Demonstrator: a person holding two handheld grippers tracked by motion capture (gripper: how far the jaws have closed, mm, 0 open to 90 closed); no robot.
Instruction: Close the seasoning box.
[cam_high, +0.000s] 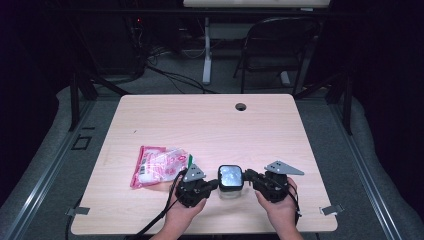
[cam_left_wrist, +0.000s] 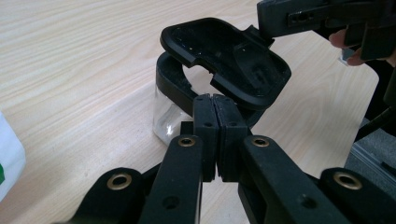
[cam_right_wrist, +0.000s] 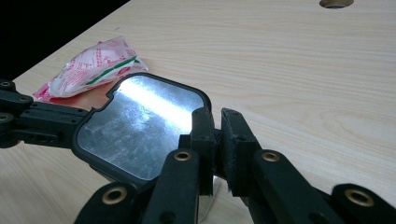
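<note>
So the left gripper (cam_left_wrist: 215, 140) has its two black jaws pressed together right at the near rim of a clear jar (cam_left_wrist: 166, 119) with a black collar. The jar's black hinged lid (cam_left_wrist: 229, 60) is tipped up, underside showing. The other gripper (cam_left_wrist: 299, 18) pinches the lid's far edge, near the tabletop's (cam_left_wrist: 84, 70) right edge.

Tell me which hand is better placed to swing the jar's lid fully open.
Right. The right gripper has its fingers pinched on the edge of the half-raised lid, so it can likely lift it further. The left gripper is shut on the black rim of the clear jar, steadying it.
</note>
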